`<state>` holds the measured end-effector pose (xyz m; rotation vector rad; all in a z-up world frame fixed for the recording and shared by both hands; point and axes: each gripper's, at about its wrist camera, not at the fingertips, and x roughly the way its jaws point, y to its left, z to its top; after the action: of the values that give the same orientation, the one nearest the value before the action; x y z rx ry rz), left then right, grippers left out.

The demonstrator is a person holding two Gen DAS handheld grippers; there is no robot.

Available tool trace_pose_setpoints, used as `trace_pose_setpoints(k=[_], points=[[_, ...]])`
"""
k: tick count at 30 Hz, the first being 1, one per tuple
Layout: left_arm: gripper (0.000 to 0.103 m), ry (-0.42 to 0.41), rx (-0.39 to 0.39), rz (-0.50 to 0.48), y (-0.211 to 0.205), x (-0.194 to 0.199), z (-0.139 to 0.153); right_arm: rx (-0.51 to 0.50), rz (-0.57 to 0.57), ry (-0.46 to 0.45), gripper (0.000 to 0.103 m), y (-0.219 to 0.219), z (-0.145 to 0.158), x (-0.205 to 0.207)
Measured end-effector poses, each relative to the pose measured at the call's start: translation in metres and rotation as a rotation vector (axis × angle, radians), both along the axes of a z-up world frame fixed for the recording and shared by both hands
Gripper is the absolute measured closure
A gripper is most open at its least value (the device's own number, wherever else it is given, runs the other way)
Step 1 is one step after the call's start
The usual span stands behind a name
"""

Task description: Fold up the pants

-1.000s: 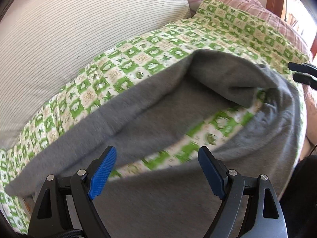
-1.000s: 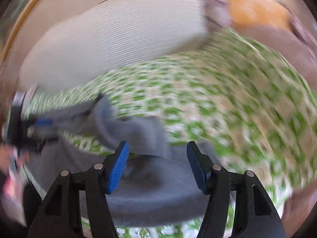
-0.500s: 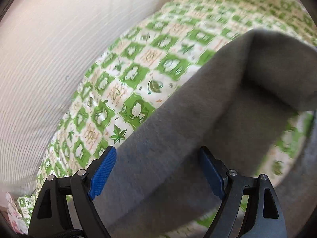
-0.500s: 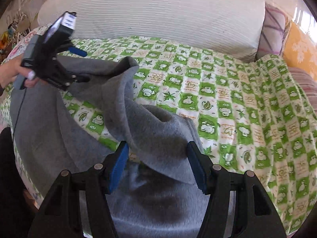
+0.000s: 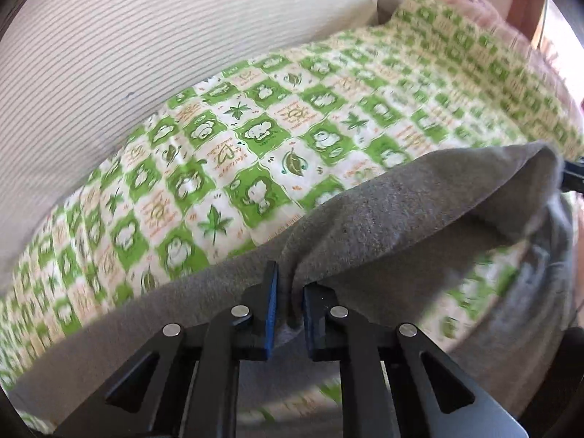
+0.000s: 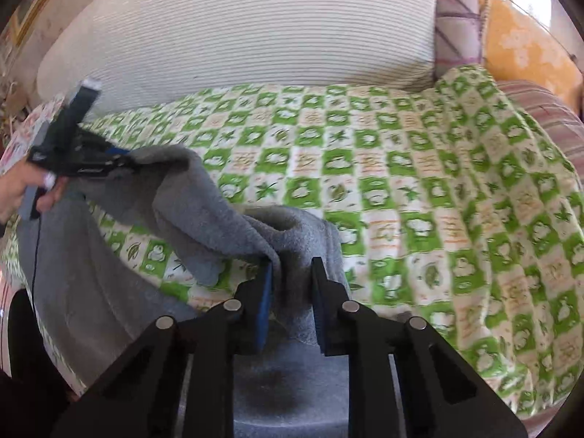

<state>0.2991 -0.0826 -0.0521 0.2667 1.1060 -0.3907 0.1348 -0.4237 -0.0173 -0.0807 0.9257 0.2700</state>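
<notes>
Grey fleece pants (image 5: pixel 383 219) lie on a bed with a green and white checked sheet (image 5: pixel 255 138). My left gripper (image 5: pixel 290 294) is shut on a fold of one pant leg and holds it off the sheet. My right gripper (image 6: pixel 290 277) is shut on another part of the same leg (image 6: pixel 204 204), with grey cloth bunched between its blue pads. The leg hangs between the two grippers. The left gripper also shows in the right wrist view (image 6: pixel 126 158), held by a hand at the far left. The other leg (image 6: pixel 73 273) lies near the bed's front edge.
A large white striped pillow (image 6: pixel 237 36) lies along the back of the bed. A plaid pillow (image 6: pixel 456 22) and an orange cushion (image 6: pixel 525 43) sit at the back right. A striped pink blanket (image 6: pixel 547 109) lies at the right edge.
Both grippers were open over the grey pants. Both have closed on the pant leg and lifted it off the sheet.
</notes>
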Motion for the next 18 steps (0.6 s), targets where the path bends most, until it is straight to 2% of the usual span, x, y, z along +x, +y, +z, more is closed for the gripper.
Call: trace_pose_setpoints(k=[8, 18], points=[[0.094, -0.017, -0.186, 0.035, 0.022, -0.079, 0.036, -0.033, -0.037, -0.028, 0.082, -0.009, 0.017, -0.006], [0.094, -0.048, -0.301, 0.035, 0.009, -0.15, 0.049, -0.087, -0.065, -0.071, 0.082, -0.013, 0.033, -0.027]])
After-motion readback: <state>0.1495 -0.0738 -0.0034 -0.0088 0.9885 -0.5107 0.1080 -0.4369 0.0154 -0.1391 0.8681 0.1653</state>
